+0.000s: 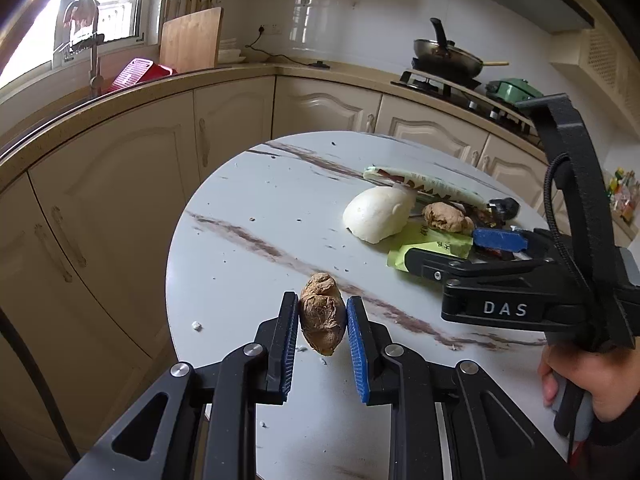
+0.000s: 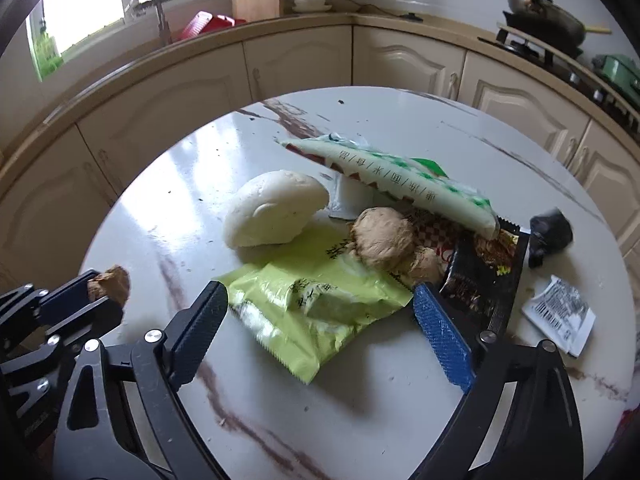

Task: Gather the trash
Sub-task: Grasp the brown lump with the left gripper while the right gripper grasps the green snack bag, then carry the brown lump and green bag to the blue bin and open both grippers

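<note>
Left gripper (image 1: 323, 322): shut tight on a brown lump (image 1: 322, 318), one pad pressing each side. Lump held up off the round white table (image 1: 248, 208), near its front edge. Same lump (image 2: 110, 283) seen at the far left of the right wrist view, pinched at the tip of the left gripper (image 2: 105, 288).

Right gripper (image 2: 320, 304): jaws wide apart, holding nothing. Black finger (image 2: 198, 332) on one side, blue finger (image 2: 442, 338) on the other, with the near end of a light green wrapper (image 2: 312, 308) lying flat on the table (image 2: 160, 208) between them. Pads not pressing on it. Seen from the left wrist view too, right gripper (image 1: 452, 250) reaching in from the right over the pile, a hand (image 1: 588, 384) on its handle.

Behind the green wrapper (image 1: 432, 250): a tan lump (image 2: 382, 238) touching it, and a white bun (image 2: 276, 208) just to the left. Long pale green packet (image 2: 400, 180) leaning across the back of the pile. Dark snack wrapper (image 2: 484, 272) to the right, under the packet's end. Black crumpled bit (image 2: 550, 232) farther right, and a small white sachet (image 2: 560, 314) lying apart near the table's right edge.

Farther out: cream cupboards (image 1: 120, 208) curving around the room, a wok (image 1: 446, 58) on the stove, a wooden board (image 1: 192, 40) by the window.
</note>
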